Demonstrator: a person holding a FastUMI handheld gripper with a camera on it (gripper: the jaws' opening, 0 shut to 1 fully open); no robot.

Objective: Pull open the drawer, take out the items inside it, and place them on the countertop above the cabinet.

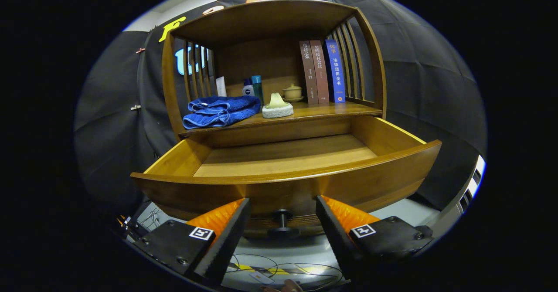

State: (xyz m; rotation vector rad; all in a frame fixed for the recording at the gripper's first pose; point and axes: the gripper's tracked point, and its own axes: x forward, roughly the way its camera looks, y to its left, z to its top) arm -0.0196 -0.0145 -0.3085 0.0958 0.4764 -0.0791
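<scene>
1. My gripper [283, 207] is spread wide, gripping nothing; the fingers [226, 235] have ridged, sawtooth inner faces and stand either side of the drawer knob [282, 223] without touching it.
2. The knob is a small dark spool shape, sticking out from the drawer front at 12 o'clock from the gap between my fingers.
3. The drawer [287, 183] is pulled well out toward me. It is smooth, glossy brown wood with a bowed front panel; its floor is paler, fine-grained board, and I see nothing lying on the part of the floor visible over the front.
4. The countertop [322, 109] above the drawer is the same polished wood, roofed by a cabinet [261, 19] with slatted sides.
5. On it, at 11 o'clock from the drawer, lies a folded blue towel [220, 111], plush and rumpled.
6. At 12 o'clock sits a round white fuzzy pad topped by a pale green cone [277, 105]; behind it are a cream lidded cup [292, 93] on a saucer and small bottles [254, 88].
7. At 1 o'clock three upright books [322, 70] stand, two brown and one blue.
</scene>
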